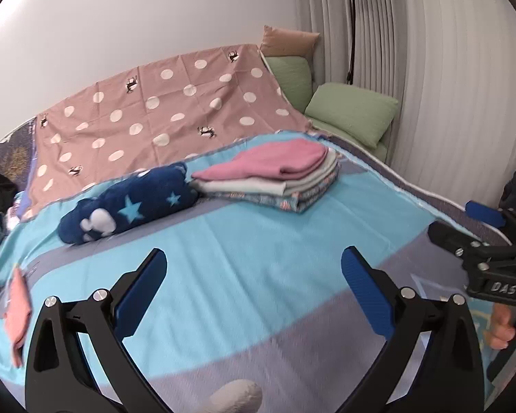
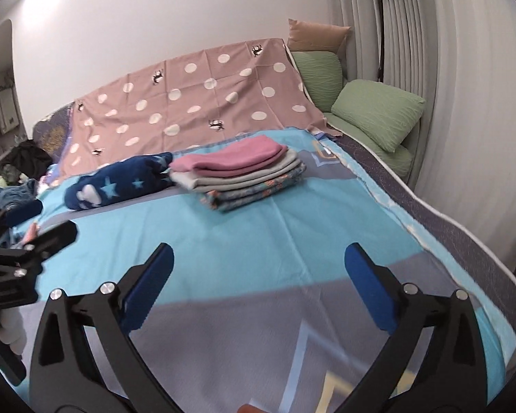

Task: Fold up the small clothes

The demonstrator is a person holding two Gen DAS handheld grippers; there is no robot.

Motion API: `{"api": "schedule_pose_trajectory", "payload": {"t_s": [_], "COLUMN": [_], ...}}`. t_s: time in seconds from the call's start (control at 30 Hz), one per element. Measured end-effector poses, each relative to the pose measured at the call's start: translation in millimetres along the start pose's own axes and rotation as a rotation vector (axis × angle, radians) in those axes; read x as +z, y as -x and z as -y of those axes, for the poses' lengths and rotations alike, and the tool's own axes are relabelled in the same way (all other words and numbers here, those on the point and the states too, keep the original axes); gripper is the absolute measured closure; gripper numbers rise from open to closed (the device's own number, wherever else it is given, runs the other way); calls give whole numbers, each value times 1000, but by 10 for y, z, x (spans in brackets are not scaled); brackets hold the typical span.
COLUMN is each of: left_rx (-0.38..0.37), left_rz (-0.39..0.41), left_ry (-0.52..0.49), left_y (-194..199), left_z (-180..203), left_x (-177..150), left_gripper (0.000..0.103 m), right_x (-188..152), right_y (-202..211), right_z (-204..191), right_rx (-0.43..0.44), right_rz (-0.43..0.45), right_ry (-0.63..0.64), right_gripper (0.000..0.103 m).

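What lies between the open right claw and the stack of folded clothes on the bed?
Only bare bedspread. In the right wrist view nothing lies between the right claw and the stack of folded clothes; the navy star blanket sits to the stack's left.

bed (image 1: pixel 244 241) w/ blue-grey sheet; folded stack (image 1: pixel 275 179), navy star bundle (image 1: pixel 127 203) on it

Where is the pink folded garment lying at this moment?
In both wrist views the pink folded garment lies on top of the stack of folded clothes on the blue bedsheet, just right of the navy star-patterned fleece.
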State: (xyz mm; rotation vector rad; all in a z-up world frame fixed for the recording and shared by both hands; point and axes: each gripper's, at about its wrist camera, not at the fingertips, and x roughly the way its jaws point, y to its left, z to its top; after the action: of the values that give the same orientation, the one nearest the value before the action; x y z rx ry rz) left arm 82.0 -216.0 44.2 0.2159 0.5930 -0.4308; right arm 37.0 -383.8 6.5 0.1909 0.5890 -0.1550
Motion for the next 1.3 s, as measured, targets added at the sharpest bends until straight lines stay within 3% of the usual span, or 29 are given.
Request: {"api": "schedule_pose_trajectory", "payload": {"t_s": [0.23,0.5,1.3], "left_rx": [-21,-13,-19], "left_rz": [54,80,37], "left_ry": [34,30,48], "left_y": [487,752,756], "left_z": [-62,-88,-116], "left_x": [-130,-212,-332], "left_gripper": [2,2,2], "right_x": [-7,-57,-136], "right_y": [444,703,811], "right_z": [-158,-356,-392], "right_rx": [-22,-36,-78], "right_rz": [46,63,59], "right_ry": [9,31,39], "right_gripper": [2,2,2]}}
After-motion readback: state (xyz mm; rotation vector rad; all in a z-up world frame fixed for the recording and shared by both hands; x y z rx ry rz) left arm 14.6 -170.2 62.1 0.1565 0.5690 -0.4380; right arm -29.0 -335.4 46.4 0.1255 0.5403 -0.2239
